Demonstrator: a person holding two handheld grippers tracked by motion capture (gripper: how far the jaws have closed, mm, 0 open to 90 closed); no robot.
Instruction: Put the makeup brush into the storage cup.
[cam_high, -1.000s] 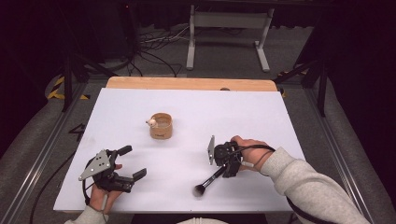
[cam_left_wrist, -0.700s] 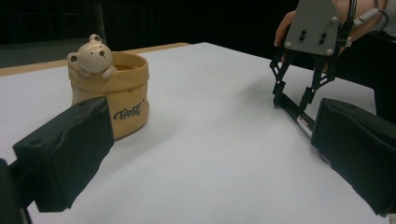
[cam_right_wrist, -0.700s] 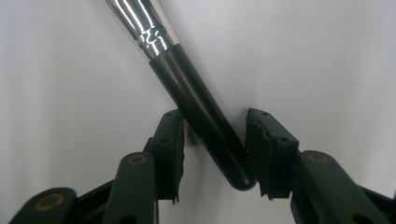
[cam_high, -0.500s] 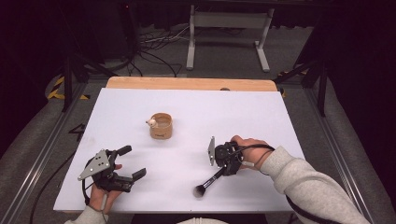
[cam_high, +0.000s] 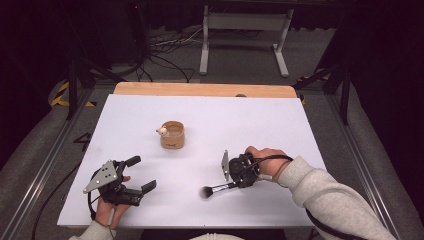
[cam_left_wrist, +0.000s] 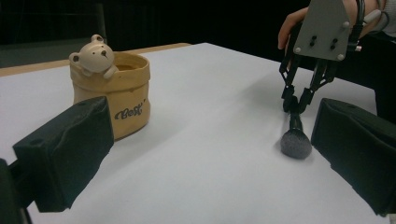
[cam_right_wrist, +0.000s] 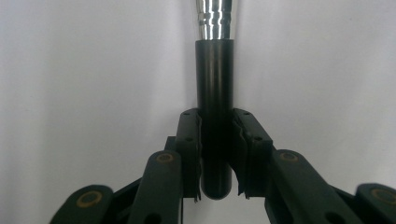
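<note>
A makeup brush with a black handle and a silver ferrule lies on the white table, its dark bristle head pointing toward the front edge. My right gripper has just been closing its jaws and is now shut on the handle's end, its pads pressing both sides. My left gripper rests at the front left, open, with nothing between its pads. A tan fabric-look cup with a small bear figure on its rim stands mid-table.
A wooden strip runs along the table's far edge. Beyond it stand a metal frame and cables on the dark floor. Metal rails flank the table on both sides.
Both hands and the brush keep their places. The right gripper's jaws look drawn in closer on the handle.
</note>
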